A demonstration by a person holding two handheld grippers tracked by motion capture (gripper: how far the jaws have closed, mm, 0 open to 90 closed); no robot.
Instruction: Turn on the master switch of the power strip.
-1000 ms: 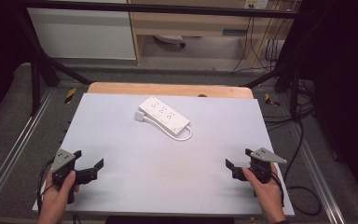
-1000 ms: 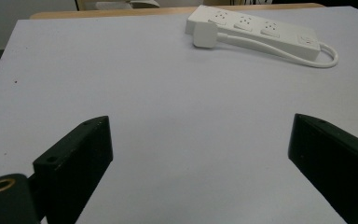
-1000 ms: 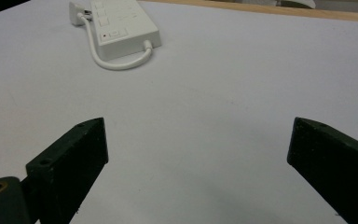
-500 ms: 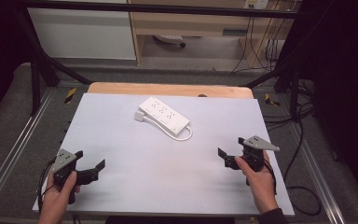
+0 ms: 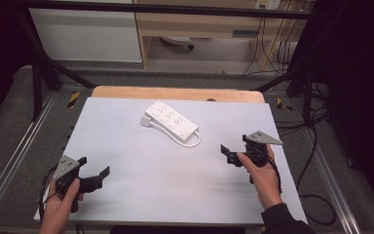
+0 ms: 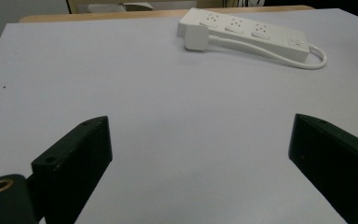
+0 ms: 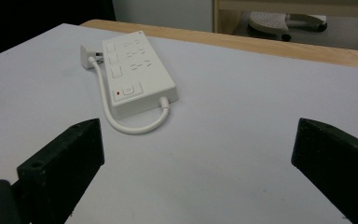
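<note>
A: How much of the work can be judged done?

B: Very little, it seems. The white plastic six-socket power strip (image 5: 174, 120) is left untouched at about 12 o'clock on the pale grey tabletop (image 5: 175, 185), its short white cord (image 7: 121, 122) looped back so that the square white plug (image 6: 196, 38) lies against the strip's far end. Everything from the approach and grasp onward is judged to remain.

A: And the claws?

B: The right gripper (image 5: 232, 154), at about 4 o'clock and the nearer of the two, is held with jaws spread wide, nothing between them. The left gripper (image 5: 95, 177), at 8 o'clock, is likewise spread wide and empty, well apart from the strip.
</note>
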